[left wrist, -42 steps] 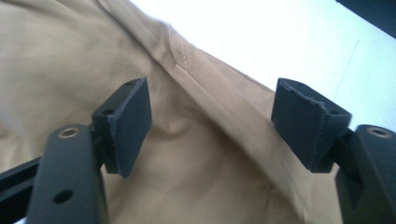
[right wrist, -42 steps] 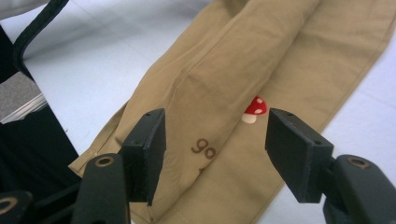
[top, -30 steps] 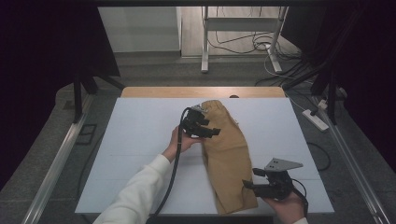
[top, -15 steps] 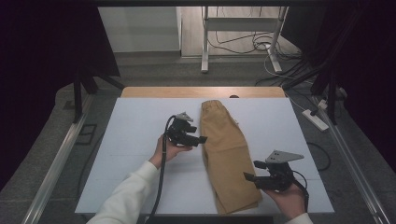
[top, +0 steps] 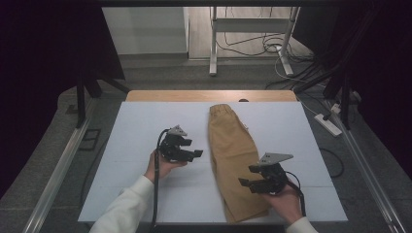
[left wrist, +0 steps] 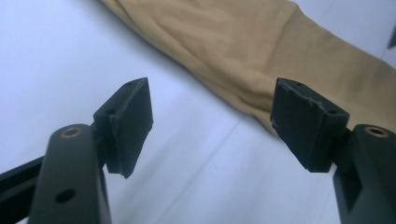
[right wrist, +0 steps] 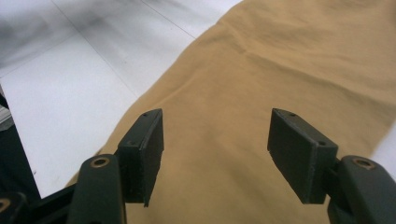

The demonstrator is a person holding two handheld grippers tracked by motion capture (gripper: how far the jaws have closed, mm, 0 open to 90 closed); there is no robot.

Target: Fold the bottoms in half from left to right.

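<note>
Tools apart over folded tan trousers, fold looking done.

Left tool (top: 187, 154) hangs wide-jawed and holding nothing just beside the left edge of the tan trousers (top: 235, 160), its pads over bare white; the right tool (top: 252, 183) is equally wide and hovers over the trousers' near end, gripping nothing. The trousers lie lengthwise down the right half of the surface (top: 131, 141), one leg seemingly folded onto the other, elastic waistband at the far end and hems towards the person. I judge the lengthwise fold finished; what probably remains is a crosswise fold bringing hems to waistband, and neither tool has taken cloth for it. The white surface sits on a wooden tabletop (top: 170, 95); beyond stand a metal stand (top: 214, 39), loose cables (top: 252, 43), a power strip (top: 328, 124) and dark curtains (top: 48, 43).
</note>
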